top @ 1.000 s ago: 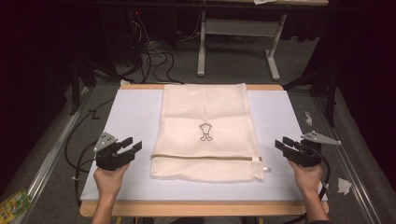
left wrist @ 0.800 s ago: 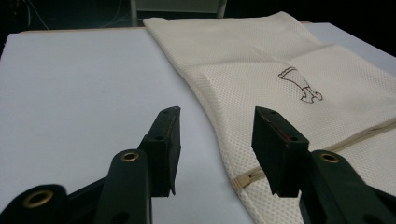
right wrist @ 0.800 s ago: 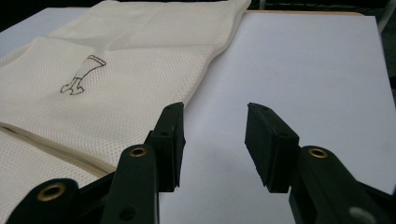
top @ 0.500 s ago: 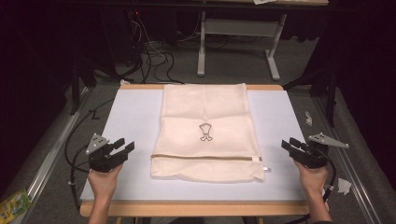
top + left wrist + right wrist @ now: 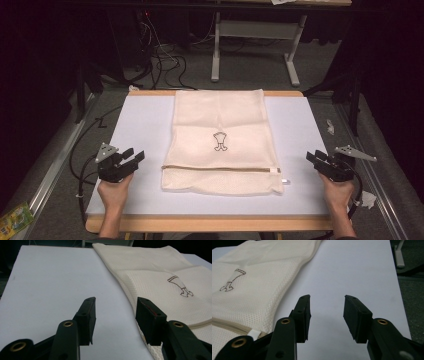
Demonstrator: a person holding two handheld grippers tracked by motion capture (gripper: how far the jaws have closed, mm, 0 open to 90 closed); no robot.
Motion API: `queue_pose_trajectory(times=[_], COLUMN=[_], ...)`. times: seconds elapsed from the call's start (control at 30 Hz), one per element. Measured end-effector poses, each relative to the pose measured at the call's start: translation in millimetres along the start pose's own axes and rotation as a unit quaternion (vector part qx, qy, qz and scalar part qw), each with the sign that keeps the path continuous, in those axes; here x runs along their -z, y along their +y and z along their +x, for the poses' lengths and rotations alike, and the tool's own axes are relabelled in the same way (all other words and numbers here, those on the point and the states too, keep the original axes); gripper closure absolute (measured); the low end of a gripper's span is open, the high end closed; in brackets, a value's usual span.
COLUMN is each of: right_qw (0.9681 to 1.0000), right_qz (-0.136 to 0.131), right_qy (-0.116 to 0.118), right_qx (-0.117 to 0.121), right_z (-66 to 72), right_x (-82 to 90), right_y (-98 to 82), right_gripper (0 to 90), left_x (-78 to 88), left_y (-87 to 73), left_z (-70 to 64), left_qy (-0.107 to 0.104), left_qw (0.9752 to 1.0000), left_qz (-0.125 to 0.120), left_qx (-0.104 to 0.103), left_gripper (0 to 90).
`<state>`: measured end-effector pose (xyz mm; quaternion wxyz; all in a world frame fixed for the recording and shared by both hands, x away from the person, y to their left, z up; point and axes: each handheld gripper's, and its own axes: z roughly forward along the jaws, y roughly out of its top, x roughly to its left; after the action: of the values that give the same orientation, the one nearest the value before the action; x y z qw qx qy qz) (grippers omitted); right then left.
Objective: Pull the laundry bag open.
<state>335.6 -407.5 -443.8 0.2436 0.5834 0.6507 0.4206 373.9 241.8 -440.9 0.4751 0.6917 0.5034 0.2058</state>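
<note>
Two black tongs rest at the near corners of a flat white table (image 5: 140, 130), one in each hand, with a cream mesh laundry bag (image 5: 220, 125) lying flat between them. The bag is a tall rectangle of fine woven netting with a small dark outline figure (image 5: 219, 141) stitched near its middle, and a tan zipper band (image 5: 220, 169) runs straight across it near the lower edge, ending at a small white tab (image 5: 274, 171) on the right. What may be a metal zipper pull (image 5: 285, 181) sticks out just past the bag's lower right corner, too small to make out surely.

The left tongs (image 5: 134, 157) sit just beside the bag's lower left edge, apart from it, jaws standing wide with nothing between them; in the left gripper view the left tongs (image 5: 115, 312) frame bare table, with the netting's edge running behind the jaw on the picture's right. The right tongs (image 5: 316, 157) lie a little farther out from the lower right corner, near the table's edge, also spread wide and empty. In the right gripper view the right tongs (image 5: 326, 311) point along smooth white table, the bag's edge and white tab off to the picture's left.
</note>
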Motion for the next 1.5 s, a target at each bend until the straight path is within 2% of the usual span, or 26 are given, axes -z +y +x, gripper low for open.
queue_pose_trajectory(times=[0.23,0.33,0.57,0.9,1.5], right_qw=[0.9999,0.9999,0.9998,0.9992,0.9984], right_qz=[0.003,0.007,0.015,0.028,0.038], right_qy=[-0.007,-0.010,-0.015,-0.020,-0.035], right_qx=[-0.007,-0.001,-0.003,0.019,0.022], right_z=[-3.4,-4.3,-3.2,2.4,5.1], right_x=[-2.6,-5.5,-13.6,-23.5,-34.5], right_y=[-3.5,-3.7,-3.5,-3.4,-3.1], right_gripper=[57.8,57.9,57.8,57.5,57.0], left_x=[-8.2,-12.1,-21.4,-32.4,-45.5], left_y=[-2.9,-4.2,-5.3,-8.4,-11.8], left_z=[0.9,2.7,4.1,5.1,6.6], left_qy=[0.006,0.010,0.019,0.032,0.064], left_qw=[0.9999,0.9999,0.9996,0.9991,0.9971], left_qz=[0.009,0.012,0.019,0.028,0.040], left_qx=[-0.003,0.002,0.004,-0.001,-0.007], left_gripper=[50.5,50.4,50.4,50.1,50.0])
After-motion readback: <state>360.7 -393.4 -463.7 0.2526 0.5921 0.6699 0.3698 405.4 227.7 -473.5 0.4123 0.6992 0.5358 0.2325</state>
